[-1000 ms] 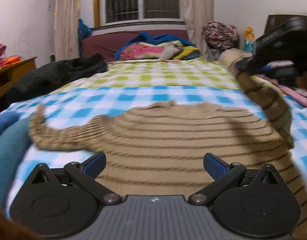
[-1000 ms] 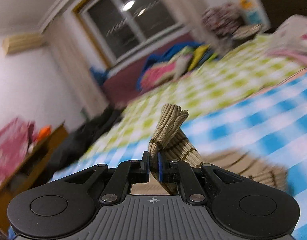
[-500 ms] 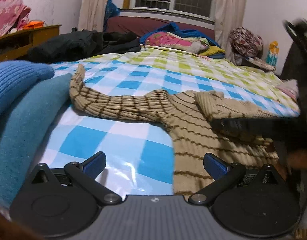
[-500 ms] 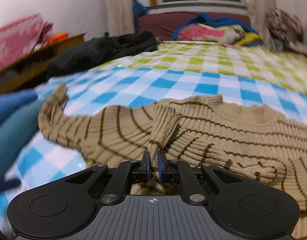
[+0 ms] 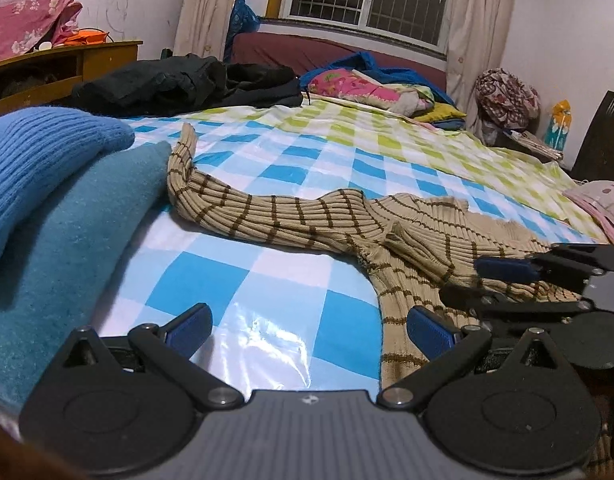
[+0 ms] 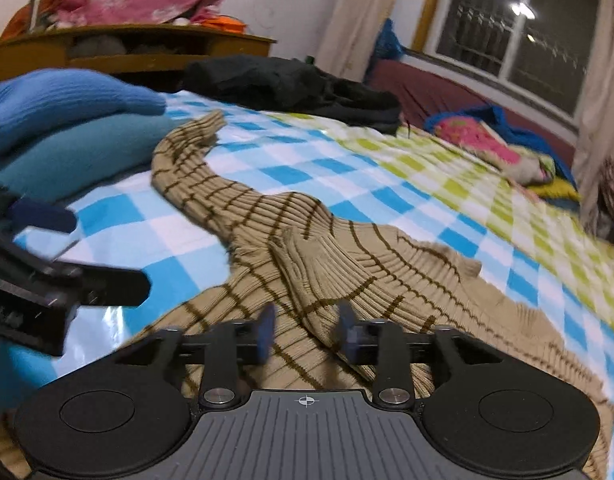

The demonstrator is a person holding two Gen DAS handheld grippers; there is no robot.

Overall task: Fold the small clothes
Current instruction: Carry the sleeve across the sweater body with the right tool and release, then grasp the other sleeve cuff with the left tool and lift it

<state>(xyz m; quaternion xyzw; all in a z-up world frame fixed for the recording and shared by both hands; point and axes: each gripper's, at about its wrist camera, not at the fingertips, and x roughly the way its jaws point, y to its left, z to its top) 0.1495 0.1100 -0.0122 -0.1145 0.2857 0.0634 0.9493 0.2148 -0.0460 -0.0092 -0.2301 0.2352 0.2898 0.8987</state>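
A tan ribbed sweater with brown stripes [image 5: 419, 236] lies on the blue and white checked bed cover [image 5: 235, 284]. Its one sleeve [image 5: 243, 208] stretches out left toward the folded clothes. The other sleeve [image 6: 319, 264] lies folded across the sweater's body [image 6: 487, 312]. My left gripper [image 5: 309, 326] is open and empty, low over the cover beside the sweater's left edge. My right gripper [image 6: 305, 332] is open, just behind the folded sleeve, holding nothing. It also shows in the left wrist view [image 5: 479, 280], and the left gripper shows in the right wrist view [image 6: 67, 248].
A stack of folded clothes, blue [image 5: 39, 160] over teal [image 5: 67, 248], sits at the left. A black garment [image 5: 179, 84], a heap of coloured bedding [image 5: 367, 88] and a wooden shelf [image 5: 67, 64] lie farther back. Pink cloth [image 5: 603, 200] is at the right edge.
My right gripper carried the sleeve down over the sweater's body, then opened and let it go. My left gripper stayed open and shifted left along the sweater.
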